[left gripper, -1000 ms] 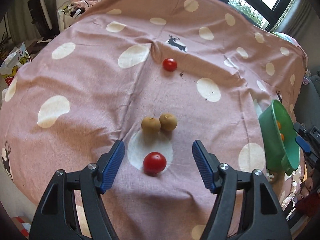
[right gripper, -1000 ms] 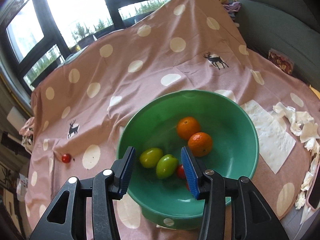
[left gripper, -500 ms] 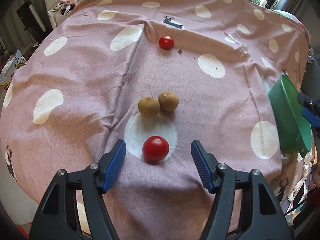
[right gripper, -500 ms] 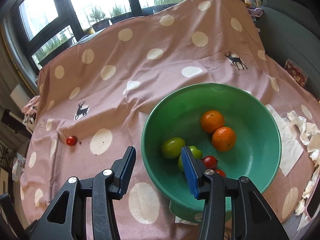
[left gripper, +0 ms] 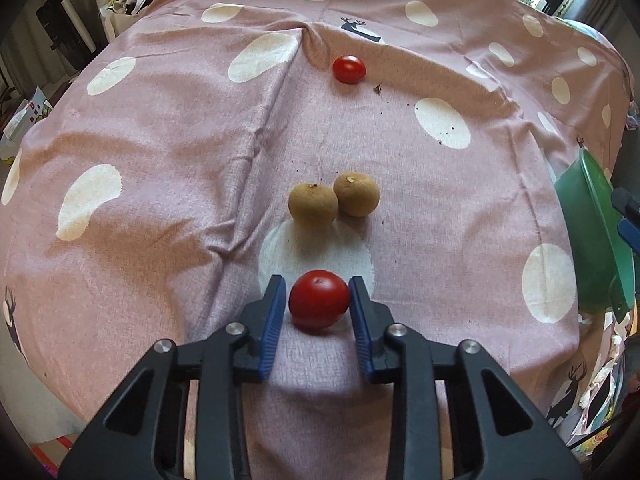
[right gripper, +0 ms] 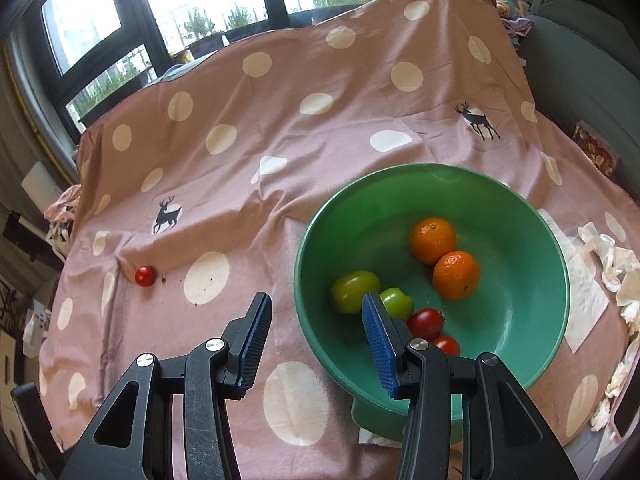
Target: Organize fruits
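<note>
I see the pink dotted cloth [left gripper: 160, 128] filling both views. The green bowl [right gripper: 520, 208] sits right of centre under my right gripper [right gripper: 316, 344], whose jaws gape empty. Low centre, my left gripper [left gripper: 319, 300] clamps the red tomato [left gripper: 319, 298] on the cloth.

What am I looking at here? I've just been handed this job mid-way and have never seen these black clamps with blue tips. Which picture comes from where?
No robot arm: a person holds one two-finger gripper in each hand, each with a camera looking along its fingers.

Left-hand view: the left gripper has its blue pads shut on a red tomato lying on the pink spotted cloth. Beyond it sit two brown fruits and a second tomato.

Right-hand view: the right gripper is open and empty, hovering at the rim of the green bowl, which holds two oranges, two green fruits and two small tomatoes.
</note>
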